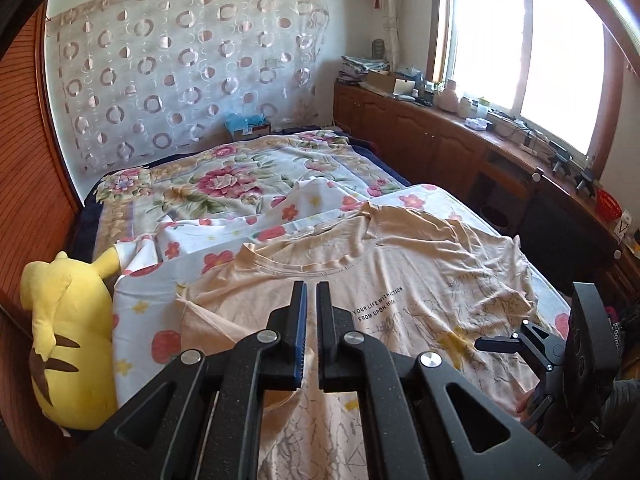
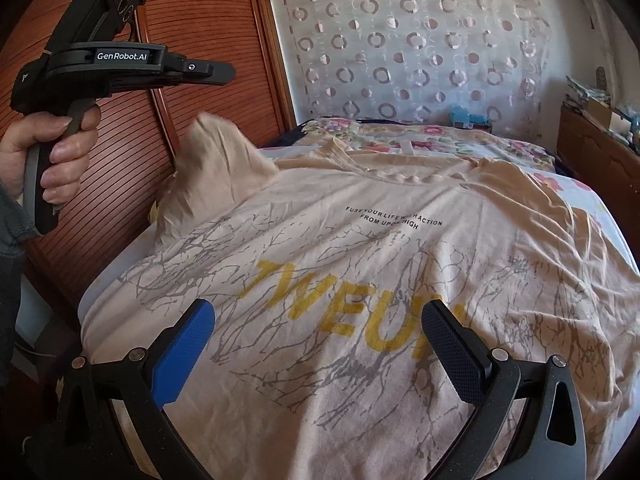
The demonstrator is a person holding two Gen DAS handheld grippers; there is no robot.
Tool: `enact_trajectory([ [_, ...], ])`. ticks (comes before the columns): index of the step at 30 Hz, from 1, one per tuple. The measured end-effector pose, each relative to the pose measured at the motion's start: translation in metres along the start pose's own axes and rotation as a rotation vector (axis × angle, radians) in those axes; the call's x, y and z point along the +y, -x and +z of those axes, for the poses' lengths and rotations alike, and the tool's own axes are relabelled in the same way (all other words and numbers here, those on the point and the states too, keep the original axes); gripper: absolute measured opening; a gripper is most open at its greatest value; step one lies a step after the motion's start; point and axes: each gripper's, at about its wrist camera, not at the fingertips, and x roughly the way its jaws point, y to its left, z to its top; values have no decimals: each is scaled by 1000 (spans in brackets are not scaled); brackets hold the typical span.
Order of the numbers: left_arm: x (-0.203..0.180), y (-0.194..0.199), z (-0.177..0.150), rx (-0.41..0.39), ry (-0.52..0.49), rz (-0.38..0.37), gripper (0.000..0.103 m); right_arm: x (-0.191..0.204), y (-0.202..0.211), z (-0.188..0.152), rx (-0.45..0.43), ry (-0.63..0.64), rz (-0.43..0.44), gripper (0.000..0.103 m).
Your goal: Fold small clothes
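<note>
Beige T-shirt [image 2: 360, 280] spread print-side up across the near end of the bed [image 1: 248, 168], collar toward the headboard wall, hem at the near edge where you stand. Folding has, by the look of it, only begun: the body lies flat though wrinkled, the far-side sleeve still sprawls toward the window-side edge, and no crease is yet set. The sleeve [image 2: 216, 152] on the wardrobe side stands lifted off the bed in a blurred peak; it hangs below your left gripper [image 1: 311, 332], and whether the cloth is pinched there the right wrist view does not settle. In the left wrist view its jaws stand nearly together, a narrow slit between the pads, with a fold of shirt fabric rising beneath them. Your right gripper [image 2: 320, 344] hovers over the yellow lettering near the hem, jaws spread wide, holding nothing. Remaining, as judged here: both sleeves inward, then the body folded. A yellow plush toy [image 1: 68, 340] leans at the wardrobe-side edge.
</note>
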Motion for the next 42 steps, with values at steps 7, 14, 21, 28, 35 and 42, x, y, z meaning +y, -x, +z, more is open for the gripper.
enact_trajectory([
  [7,14,6,-33,17,32,56,34,0,-1,-2,-4,-18,9,103],
  [14,61,-10,-97,110,121,184,58,4,-4,1,8,6,-3,103],
  [21,90,-36,-140,200,184,241,78,8,-6,3,23,35,-9,102],
  [28,97,-41,-149,196,218,222,80,12,-7,9,38,57,12,99],
  [35,99,-39,-153,171,235,219,82,17,-12,42,30,163,32,88],
  [42,98,-39,-153,171,234,221,82,16,-57,79,94,172,88,70],
])
